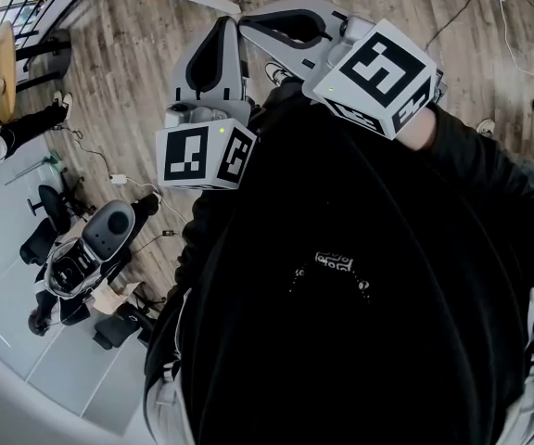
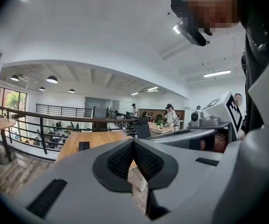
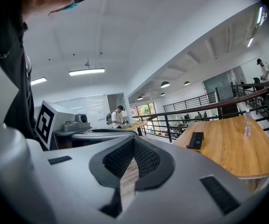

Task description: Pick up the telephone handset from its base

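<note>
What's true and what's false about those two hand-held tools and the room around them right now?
1. The left tool has its jaws closed with nothing between them. True.
2. The right tool is gripping a telephone handset. False: its jaws are shut and empty.
3. A clear bottle stands on the wooden table. True.
4. The floor is carpeted. False: it is wood planks.

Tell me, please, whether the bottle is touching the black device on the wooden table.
Apart: the right gripper view shows bare wooden tabletop between the bottle and the black device.
</note>
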Demonstrator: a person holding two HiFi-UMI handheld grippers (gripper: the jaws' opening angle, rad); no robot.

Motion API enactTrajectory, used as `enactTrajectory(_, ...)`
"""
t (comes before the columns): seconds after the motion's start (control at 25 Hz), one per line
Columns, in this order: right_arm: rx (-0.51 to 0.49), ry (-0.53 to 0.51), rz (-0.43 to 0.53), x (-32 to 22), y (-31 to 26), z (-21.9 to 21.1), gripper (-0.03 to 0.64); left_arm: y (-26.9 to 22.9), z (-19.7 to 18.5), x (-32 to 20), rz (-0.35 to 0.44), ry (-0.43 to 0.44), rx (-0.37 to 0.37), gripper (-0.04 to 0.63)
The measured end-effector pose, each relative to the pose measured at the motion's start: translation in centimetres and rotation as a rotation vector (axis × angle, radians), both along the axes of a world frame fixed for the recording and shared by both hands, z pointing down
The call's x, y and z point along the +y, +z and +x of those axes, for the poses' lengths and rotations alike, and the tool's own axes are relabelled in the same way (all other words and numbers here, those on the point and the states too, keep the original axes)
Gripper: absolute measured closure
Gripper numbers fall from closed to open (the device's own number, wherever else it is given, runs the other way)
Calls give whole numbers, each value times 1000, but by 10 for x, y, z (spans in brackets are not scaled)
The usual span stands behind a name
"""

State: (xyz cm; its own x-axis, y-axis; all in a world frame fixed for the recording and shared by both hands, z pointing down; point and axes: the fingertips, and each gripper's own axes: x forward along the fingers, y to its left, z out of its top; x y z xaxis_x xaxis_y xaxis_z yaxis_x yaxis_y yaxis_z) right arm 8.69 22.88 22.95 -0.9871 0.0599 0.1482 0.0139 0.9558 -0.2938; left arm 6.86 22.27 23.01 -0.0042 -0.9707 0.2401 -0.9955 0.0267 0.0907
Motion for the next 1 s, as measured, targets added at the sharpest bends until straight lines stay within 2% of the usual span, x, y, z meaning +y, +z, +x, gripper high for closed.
enactTrajectory(0.24, 7, 7, -4, -3, 5, -4, 601, 6, -4, -3, 1, 16, 12, 589)
enactTrajectory(0.52, 26, 32, -9, -20, 12, -27, 601, 12, -27, -20, 5, 35, 39, 589)
enactTrajectory(1.0, 50, 148, 11, -60, 14, -68, 601, 11, -69, -62, 31, 147, 67, 589)
